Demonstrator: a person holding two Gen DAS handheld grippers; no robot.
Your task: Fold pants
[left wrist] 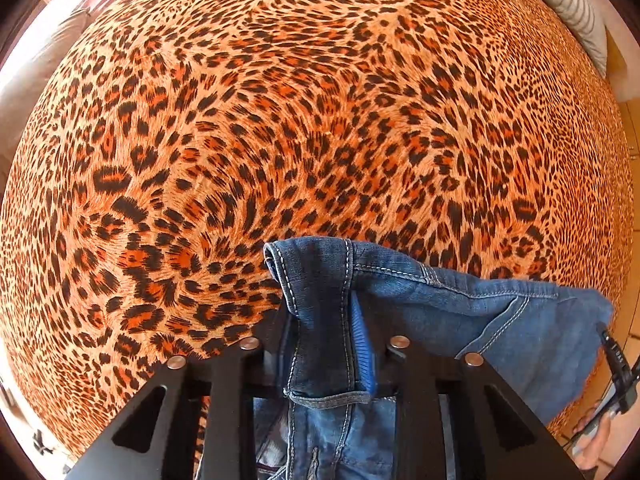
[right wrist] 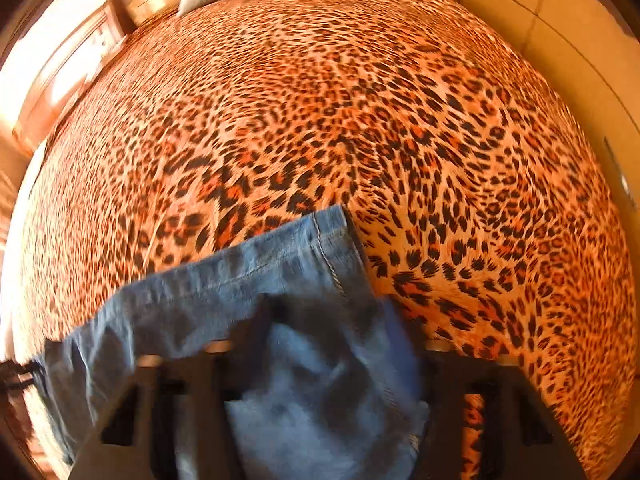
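Surface: leopard-print bedspread (left wrist: pixel 320 120), wide bare stretch ahead, striped pillow (left wrist: pixel 572 4) at far edge | Jeans (left wrist: pixel 440 304): hanging over bed's near edge | Left gripper (left wrist: pixel 332 344): clamped on waistband corner | Right gripper (right wrist: pixel 332 344): pinching denim corner, view blurred | Containers: none seen

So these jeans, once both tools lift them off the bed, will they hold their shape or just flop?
Likely flop: the jeans already sag and crease between the left tool and right tool. The thick stitched waistband should stay stiffer. Denim probably won't slip.
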